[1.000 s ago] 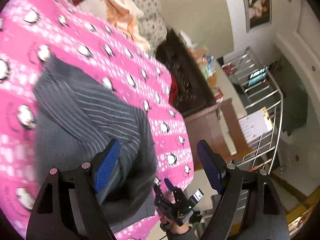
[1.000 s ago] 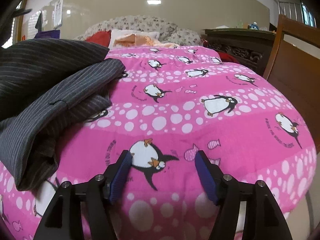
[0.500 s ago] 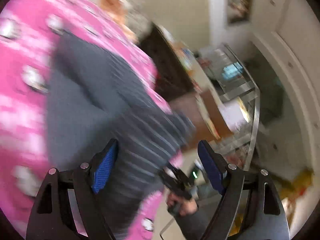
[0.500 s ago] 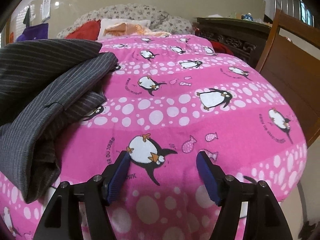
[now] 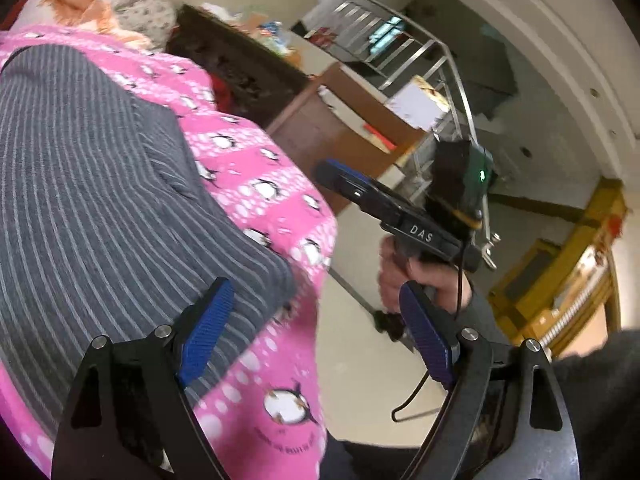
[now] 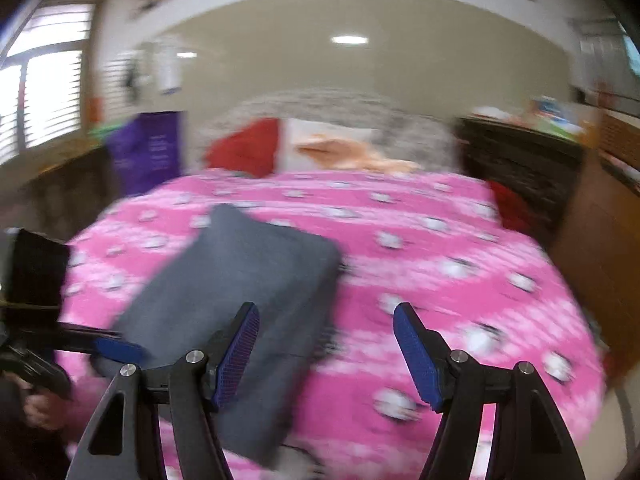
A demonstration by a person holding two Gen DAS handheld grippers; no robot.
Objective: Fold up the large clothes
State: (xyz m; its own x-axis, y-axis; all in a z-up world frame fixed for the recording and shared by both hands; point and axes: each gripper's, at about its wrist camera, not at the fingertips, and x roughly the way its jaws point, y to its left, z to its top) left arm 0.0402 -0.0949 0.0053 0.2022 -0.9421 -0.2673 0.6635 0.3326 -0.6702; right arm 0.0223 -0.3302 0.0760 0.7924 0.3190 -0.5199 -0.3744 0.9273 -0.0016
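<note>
Garment (image 5: 100, 184), grey and pinstriped, lies folded on the pink penguin blanket (image 5: 260, 188) in the left wrist view; a second ago it was a loose bundle under this camera, now it fills the left half as a flat slab with its corner at the blanket's edge. The left gripper (image 5: 316, 332) has jaws widening, nothing between them. The right gripper (image 5: 340, 178), held in a hand (image 5: 412, 276), shows far larger than before.

In the blurred right wrist view the garment (image 6: 240, 280) is a neat rectangle on the blanket (image 6: 440, 248), not the earlier heap at left. The right gripper (image 6: 326, 354) is spread and empty, higher than before. The left gripper (image 6: 116, 346) is at the garment's near left corner.
</note>
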